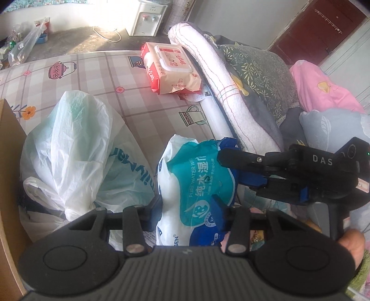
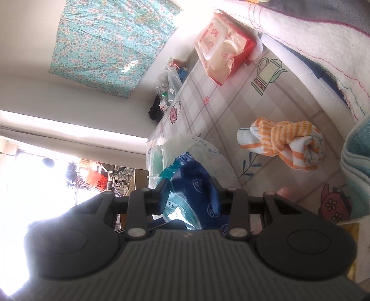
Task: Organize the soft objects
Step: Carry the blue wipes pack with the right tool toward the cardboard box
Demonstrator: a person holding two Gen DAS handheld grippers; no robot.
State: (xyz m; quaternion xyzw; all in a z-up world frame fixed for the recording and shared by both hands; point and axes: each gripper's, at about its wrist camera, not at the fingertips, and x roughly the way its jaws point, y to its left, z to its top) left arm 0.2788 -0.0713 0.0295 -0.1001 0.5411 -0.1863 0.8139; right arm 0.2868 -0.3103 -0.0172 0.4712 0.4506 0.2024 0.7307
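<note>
Blue-and-teal wipes pack (image 1: 196, 185), printed "PURE WATER", gripped by both tongs.
Left tongs (image 1: 187, 203) clamp its near end, right tongs (image 1: 231, 166) its far end; long axis runs away from the left camera.

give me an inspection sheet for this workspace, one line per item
surface: checked cloth with teapot prints, partly bare
job's things: blue wipes pack, red wipes pack, striped towel, white bag
clutter: rolled white blanket, pillows, pink cloth
grippers: left gripper shut on the blue wipes pack; right gripper shut on its far end
cables: white cord on the floor by the dispenser
surroundings: water dispenser, dark red door, floral curtain
</note>
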